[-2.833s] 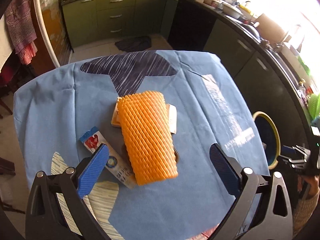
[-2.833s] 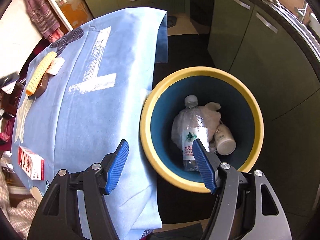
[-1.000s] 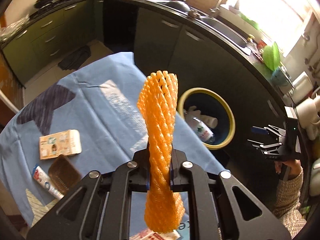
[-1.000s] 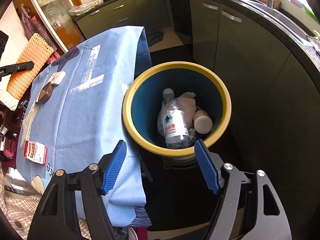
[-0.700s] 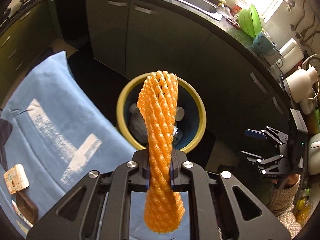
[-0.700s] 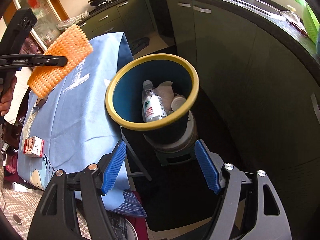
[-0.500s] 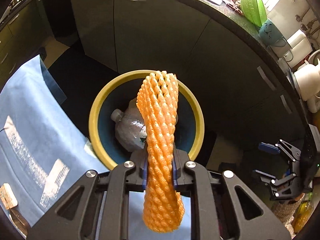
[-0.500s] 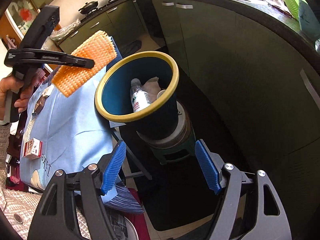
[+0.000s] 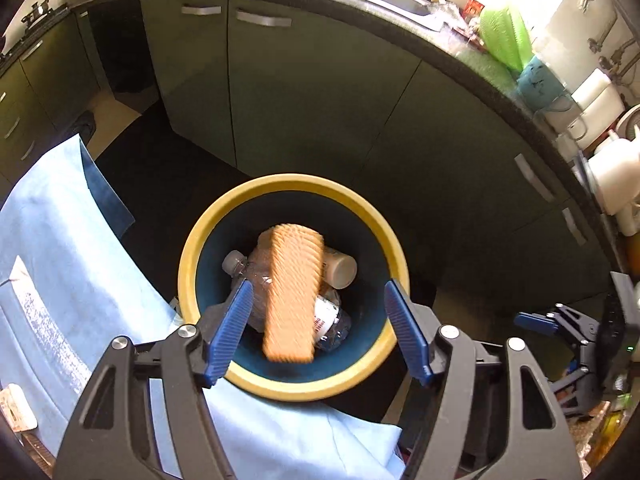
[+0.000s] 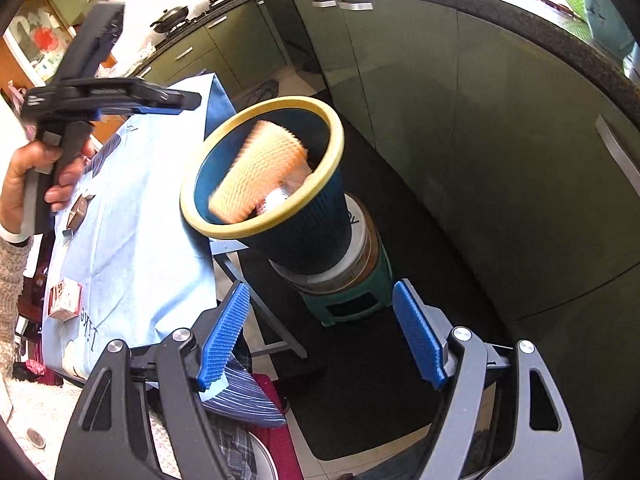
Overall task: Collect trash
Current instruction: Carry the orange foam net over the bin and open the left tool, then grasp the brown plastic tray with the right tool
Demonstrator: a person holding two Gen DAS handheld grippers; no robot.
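Observation:
The orange foam net (image 9: pixel 292 292) is blurred and loose in the air inside the mouth of the blue bin with the yellow rim (image 9: pixel 292 182). My left gripper (image 9: pixel 318 286) hangs over the bin, its jaws opening, and its pads do not touch the net. Under the net lie a clear plastic bottle (image 9: pixel 236 264) and a small white bottle (image 9: pixel 340 270). The right wrist view shows the net (image 10: pixel 260 172) dropping past the rim (image 10: pixel 334 120), with the left gripper (image 10: pixel 176 100) up and to the left in a hand (image 10: pixel 24 172). My right gripper (image 10: pixel 322 288) stands open and empty, low beside the bin.
The table under its light blue cloth (image 10: pixel 132 220) touches the bin's left side and carries a red and white box (image 10: pixel 64 300) and a brown tray (image 10: pixel 78 210). The bin stands on a green stool (image 10: pixel 352 304). Dark green cabinets (image 10: pixel 500 140) curve behind it.
My left gripper carried the net from the table to above the bin, then its jaws opened and the net fell out. My right gripper drew back from the bin.

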